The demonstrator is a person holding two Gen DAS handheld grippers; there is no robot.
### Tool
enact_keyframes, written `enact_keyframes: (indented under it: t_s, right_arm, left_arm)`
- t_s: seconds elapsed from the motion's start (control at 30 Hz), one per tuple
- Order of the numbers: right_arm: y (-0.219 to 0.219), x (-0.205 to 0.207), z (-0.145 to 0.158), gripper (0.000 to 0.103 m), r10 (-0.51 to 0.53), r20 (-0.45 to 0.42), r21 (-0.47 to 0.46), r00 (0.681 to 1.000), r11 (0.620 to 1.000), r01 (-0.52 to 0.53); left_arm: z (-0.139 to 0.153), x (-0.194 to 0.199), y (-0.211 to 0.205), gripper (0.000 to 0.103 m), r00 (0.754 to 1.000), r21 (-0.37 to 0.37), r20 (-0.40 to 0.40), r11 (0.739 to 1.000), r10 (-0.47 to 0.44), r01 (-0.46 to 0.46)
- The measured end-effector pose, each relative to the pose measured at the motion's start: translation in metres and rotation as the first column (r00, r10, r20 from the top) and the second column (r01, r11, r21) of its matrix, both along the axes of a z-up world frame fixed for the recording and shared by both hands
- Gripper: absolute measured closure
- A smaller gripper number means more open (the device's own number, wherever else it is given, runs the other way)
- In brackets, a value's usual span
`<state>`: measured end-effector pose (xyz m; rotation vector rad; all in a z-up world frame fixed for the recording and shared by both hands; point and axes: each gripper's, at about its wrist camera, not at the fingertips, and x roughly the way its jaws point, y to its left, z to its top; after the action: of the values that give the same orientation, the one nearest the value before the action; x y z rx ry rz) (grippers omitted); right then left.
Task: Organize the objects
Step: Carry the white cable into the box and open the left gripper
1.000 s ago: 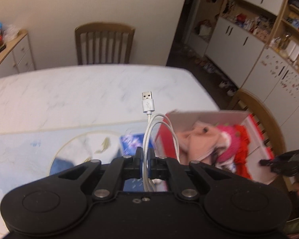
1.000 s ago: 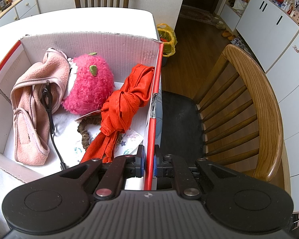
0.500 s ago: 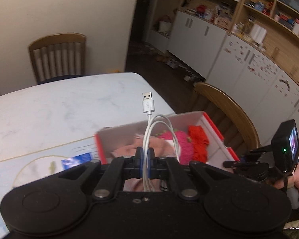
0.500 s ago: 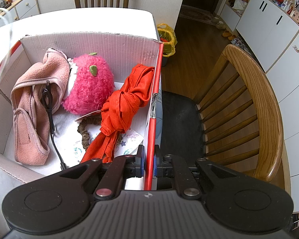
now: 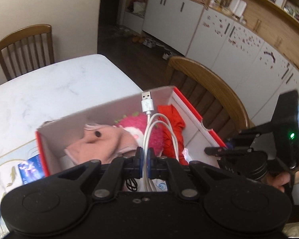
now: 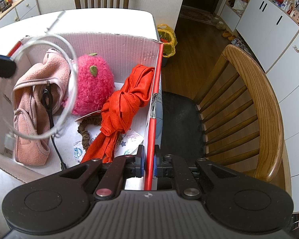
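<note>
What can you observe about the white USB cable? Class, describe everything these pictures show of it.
The white USB cable is thin and glossy, gathered into loose loops, with a silvery metal USB-A plug on a white sleeve pointing up. The left gripper is shut on the bundled strands. The cable hangs in the air over the open cardboard box, above the pink clothes. In the right wrist view its loops look blurred.

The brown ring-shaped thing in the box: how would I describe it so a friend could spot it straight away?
Start at the open cardboard box with red edges on the white table. On its floor, between the fuzzy pink plush and the knotted red cloth, lies a scrunchie. It alone is brown, crinkled and looped, partly tucked under the cloth.
</note>
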<state>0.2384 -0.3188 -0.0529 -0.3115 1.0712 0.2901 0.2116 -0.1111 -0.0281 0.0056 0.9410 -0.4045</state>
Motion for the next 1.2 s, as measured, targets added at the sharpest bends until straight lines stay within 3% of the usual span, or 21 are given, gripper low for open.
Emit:
enact_keyframes:
  t_s: [0.3, 1.03, 1.2]
  right_arm:
    - [0.0, 0.0, 0.0, 0.095, 0.001, 0.0, -0.001, 1.0, 1.0, -0.001]
    - [0.003, 0.002, 0.0, 0.095, 0.018, -0.002, -0.001, 1.0, 1.0, -0.018]
    - [0.0, 0.002, 0.0, 0.095, 0.024, -0.004, 0.009, 1.0, 1.0, -0.024]
  left_arm:
    - [-0.031, 0.006, -0.015, 0.101, 0.998, 0.066, -0.046, 0.997, -0.042, 0.045]
    - [-0.072, 0.016, -0.002, 0.102, 0.989, 0.153, -0.148, 0.988, 0.021, 0.002]
    - [-0.075, 0.015, -0.001, 0.097, 0.986, 0.158, -0.159, 0.987, 0.04, -0.015]
